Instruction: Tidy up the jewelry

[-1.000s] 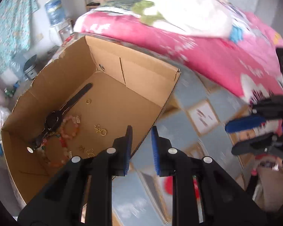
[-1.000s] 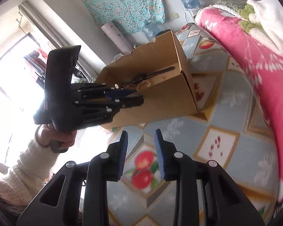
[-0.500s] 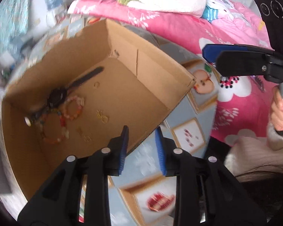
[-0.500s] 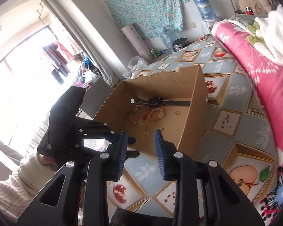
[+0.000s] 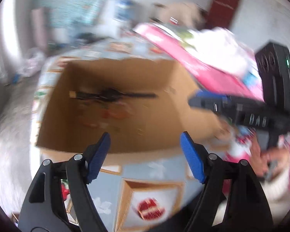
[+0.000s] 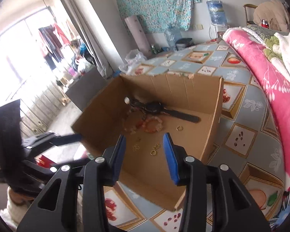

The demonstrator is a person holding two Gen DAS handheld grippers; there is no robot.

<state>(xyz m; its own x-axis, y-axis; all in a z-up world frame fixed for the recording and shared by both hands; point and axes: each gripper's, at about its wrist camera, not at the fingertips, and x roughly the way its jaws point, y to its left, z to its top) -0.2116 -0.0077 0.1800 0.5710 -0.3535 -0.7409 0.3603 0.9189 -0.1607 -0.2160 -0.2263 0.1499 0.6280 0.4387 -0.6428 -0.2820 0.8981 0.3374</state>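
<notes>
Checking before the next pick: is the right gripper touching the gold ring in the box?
Apart. The right wrist view shows the right gripper open and empty above the cardboard box, with the gold ring lying on the box floor beyond it.

An open cardboard box [image 6: 206, 135] sits on the bed's patterned cover, its far rim torn and ragged. The jewelry lies loose on the box floor. A black wristwatch [image 6: 154, 107] lies flat against the far wall, its strap stretched out straight toward the right wall. Just in front of the watch sit two beaded bracelets [image 6: 147, 124] in pink, orange and red, touching each other. A small gold ring [image 6: 179, 128] lies alone to their right. Nearer the front wall are several small gold pieces [image 6: 154, 151], scattered apart.
</notes>
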